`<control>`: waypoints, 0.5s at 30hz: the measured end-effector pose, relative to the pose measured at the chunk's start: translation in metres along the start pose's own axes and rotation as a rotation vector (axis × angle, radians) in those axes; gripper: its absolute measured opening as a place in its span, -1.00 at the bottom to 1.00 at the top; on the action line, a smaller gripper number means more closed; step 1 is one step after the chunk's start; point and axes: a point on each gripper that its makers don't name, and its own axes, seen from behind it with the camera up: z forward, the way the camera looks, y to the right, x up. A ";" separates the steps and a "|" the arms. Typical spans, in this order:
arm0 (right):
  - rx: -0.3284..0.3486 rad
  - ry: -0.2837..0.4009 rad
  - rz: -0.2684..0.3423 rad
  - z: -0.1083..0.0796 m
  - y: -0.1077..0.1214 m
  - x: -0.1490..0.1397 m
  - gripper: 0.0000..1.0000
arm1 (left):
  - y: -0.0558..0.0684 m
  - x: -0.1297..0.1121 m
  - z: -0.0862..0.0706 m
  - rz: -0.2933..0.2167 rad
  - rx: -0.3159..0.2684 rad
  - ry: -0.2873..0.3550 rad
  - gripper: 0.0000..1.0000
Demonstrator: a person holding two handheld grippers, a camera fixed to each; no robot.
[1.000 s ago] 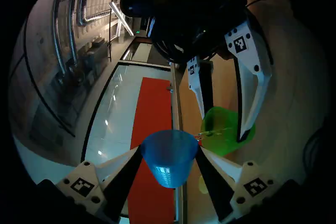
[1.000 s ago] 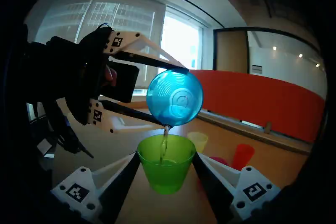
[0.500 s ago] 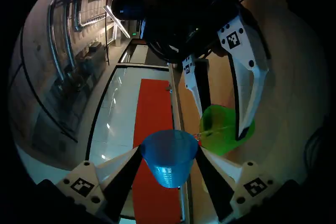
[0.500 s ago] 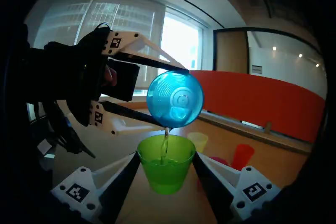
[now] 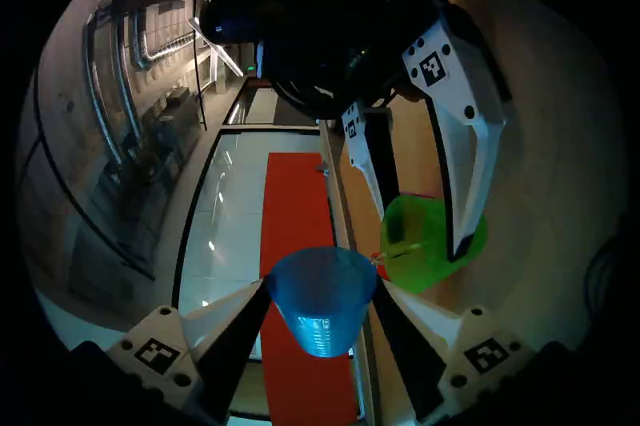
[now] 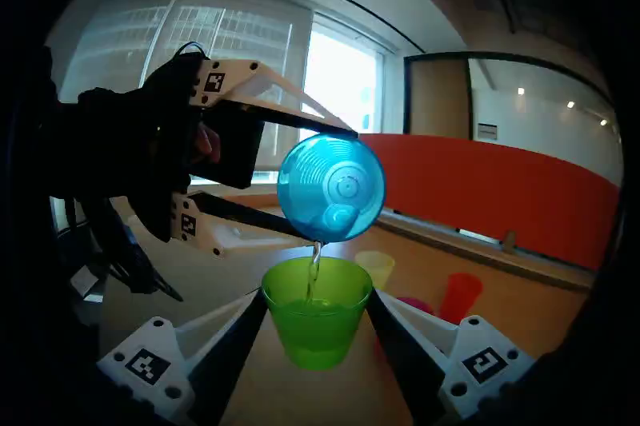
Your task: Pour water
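Observation:
My left gripper (image 5: pixel 322 308) is shut on a blue plastic cup (image 5: pixel 322 306). That blue cup (image 6: pixel 331 186) is tipped on its side in the right gripper view, bottom facing the camera, with the left gripper (image 6: pixel 320 180) clamping it above and below. A thin stream of water (image 6: pixel 313 264) falls from its rim into the green cup (image 6: pixel 317 320). My right gripper (image 6: pixel 317 322) is shut on the green cup and holds it upright just below. In the left gripper view the green cup (image 5: pixel 424 240) sits between the right gripper's white fingers (image 5: pixel 472 178).
On the wooden table (image 6: pixel 496 306) behind the green cup stand a yellow cup (image 6: pixel 378 266), an orange cup (image 6: pixel 462 295) and a pink one (image 6: pixel 412 304). A red partition (image 6: pixel 512 186) runs along the table's far edge. A gloved hand (image 6: pixel 120 154) holds the left gripper.
The blue cup has tilted a little further and the water level in the green cup has risen. Both grippers keep their hold and stay nearly in place.

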 end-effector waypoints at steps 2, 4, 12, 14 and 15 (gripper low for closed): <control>0.001 0.001 0.002 0.000 0.000 0.000 0.83 | -0.001 0.000 0.001 0.010 0.005 0.001 0.75; 0.001 0.002 0.002 0.000 0.000 0.000 0.83 | -0.002 0.000 0.002 0.021 0.007 0.001 0.75; -0.001 0.001 0.003 0.000 0.001 0.000 0.83 | -0.004 -0.001 0.003 0.055 0.015 0.002 0.75; -0.002 0.001 0.003 0.000 0.001 0.000 0.83 | -0.005 0.000 0.003 0.062 0.019 0.002 0.75; -0.002 0.001 0.003 0.000 0.001 0.000 0.83 | -0.006 0.000 0.003 0.065 0.021 0.003 0.75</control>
